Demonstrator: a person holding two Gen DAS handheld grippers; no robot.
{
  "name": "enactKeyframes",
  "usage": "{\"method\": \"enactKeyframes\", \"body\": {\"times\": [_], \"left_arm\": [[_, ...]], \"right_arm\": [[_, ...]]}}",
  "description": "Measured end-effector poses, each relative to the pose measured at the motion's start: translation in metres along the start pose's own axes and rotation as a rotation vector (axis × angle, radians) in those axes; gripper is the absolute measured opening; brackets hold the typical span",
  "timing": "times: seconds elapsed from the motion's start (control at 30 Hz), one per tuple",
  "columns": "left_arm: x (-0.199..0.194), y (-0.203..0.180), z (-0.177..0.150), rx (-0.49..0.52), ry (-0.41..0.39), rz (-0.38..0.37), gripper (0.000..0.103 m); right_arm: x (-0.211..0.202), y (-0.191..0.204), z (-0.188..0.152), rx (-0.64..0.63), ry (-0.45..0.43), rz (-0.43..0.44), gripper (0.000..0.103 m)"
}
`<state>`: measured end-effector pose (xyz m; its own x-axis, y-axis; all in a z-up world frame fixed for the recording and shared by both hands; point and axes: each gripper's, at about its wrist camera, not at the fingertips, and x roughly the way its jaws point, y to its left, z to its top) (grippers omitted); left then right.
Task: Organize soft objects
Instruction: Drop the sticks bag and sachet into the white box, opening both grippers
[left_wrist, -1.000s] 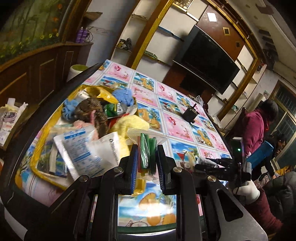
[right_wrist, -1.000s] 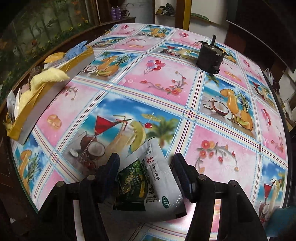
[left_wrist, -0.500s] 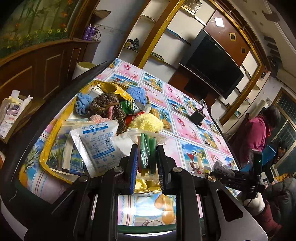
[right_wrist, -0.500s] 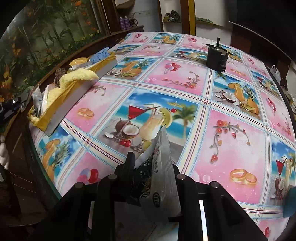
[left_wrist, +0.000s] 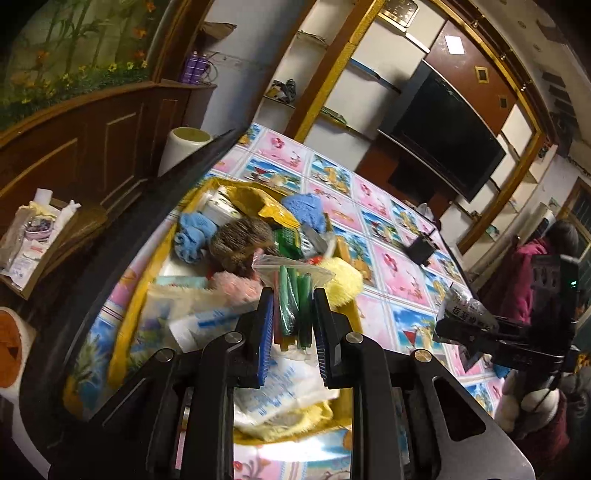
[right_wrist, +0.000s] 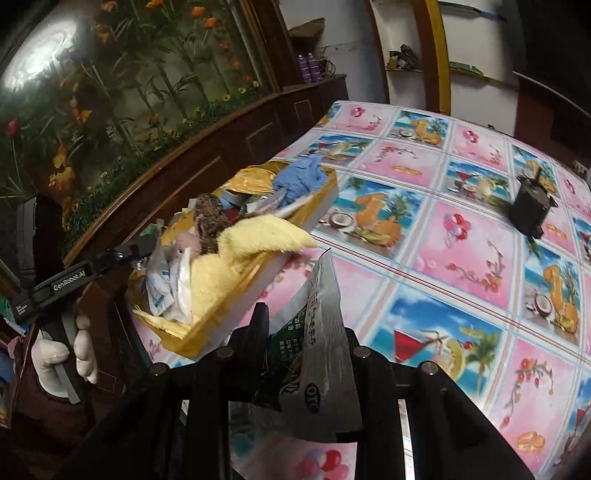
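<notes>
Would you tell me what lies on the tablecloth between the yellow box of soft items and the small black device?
Nothing: in the right wrist view, the tablecloth between the yellow box and the black device is bare.

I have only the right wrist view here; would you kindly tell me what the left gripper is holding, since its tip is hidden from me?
Observer: The left gripper has its jaws shut on a clear bag of green sticks.
Operator: Thank you. Where is that bag relative to the tray?
Observer: It is held over the near part of the yellow tray, just in front of the pink fluffy cloth.
Operator: Is there anything behind me that I should know of?
Observer: A person in a maroon jacket is at the far right, beyond the table's edge.
</notes>
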<state>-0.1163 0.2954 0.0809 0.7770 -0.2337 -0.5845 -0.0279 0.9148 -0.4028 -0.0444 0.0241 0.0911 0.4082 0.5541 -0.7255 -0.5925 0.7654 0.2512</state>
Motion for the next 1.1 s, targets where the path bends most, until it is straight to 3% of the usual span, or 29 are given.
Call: {"method": "enactKeyframes", "body": {"times": [0.03, 0.1, 0.13, 0.17, 0.5, 0.77, 1.03, 1.07, 1.1], "left_arm": [[0.000, 0.001, 0.002, 0.003, -0.004, 0.017, 0.020], [-0.003, 0.003, 0.002, 0.014, -0.022, -0.004, 0.033], [-0.006, 0.004, 0.002, 0.018, -0.032, -0.015, 0.051], [-0.008, 0.003, 0.001, 0.020, -0.045, -0.026, 0.060], [-0.034, 0.007, 0.003, 0.008, -0.118, -0.092, 0.062], [-0.043, 0.027, -0.002, -0.070, -0.134, -0.079, 0.062], [-0.042, 0.037, -0.013, -0.082, -0.108, -0.065, 0.062], [-0.042, 0.037, -0.013, -0.083, -0.106, -0.065, 0.062], [-0.043, 0.037, -0.014, -0.081, -0.105, -0.062, 0.062]], "right_arm": [[0.004, 0.008, 0.007, -0.011, 0.009, 0.006, 0.026], [0.009, 0.021, 0.018, -0.043, 0.020, -0.003, 0.026], [0.010, 0.029, 0.024, -0.067, 0.025, -0.009, 0.026], [0.012, 0.036, 0.029, -0.089, 0.029, -0.018, 0.026], [0.053, 0.074, 0.069, -0.169, 0.050, 0.000, 0.026], [0.081, 0.078, 0.090, -0.152, 0.035, 0.019, 0.026], [0.107, 0.066, 0.119, -0.077, -0.004, 0.008, 0.028], [0.111, 0.065, 0.120, -0.064, 0.001, 0.007, 0.031], [0.116, 0.063, 0.121, -0.046, 0.010, 0.012, 0.040]]}}
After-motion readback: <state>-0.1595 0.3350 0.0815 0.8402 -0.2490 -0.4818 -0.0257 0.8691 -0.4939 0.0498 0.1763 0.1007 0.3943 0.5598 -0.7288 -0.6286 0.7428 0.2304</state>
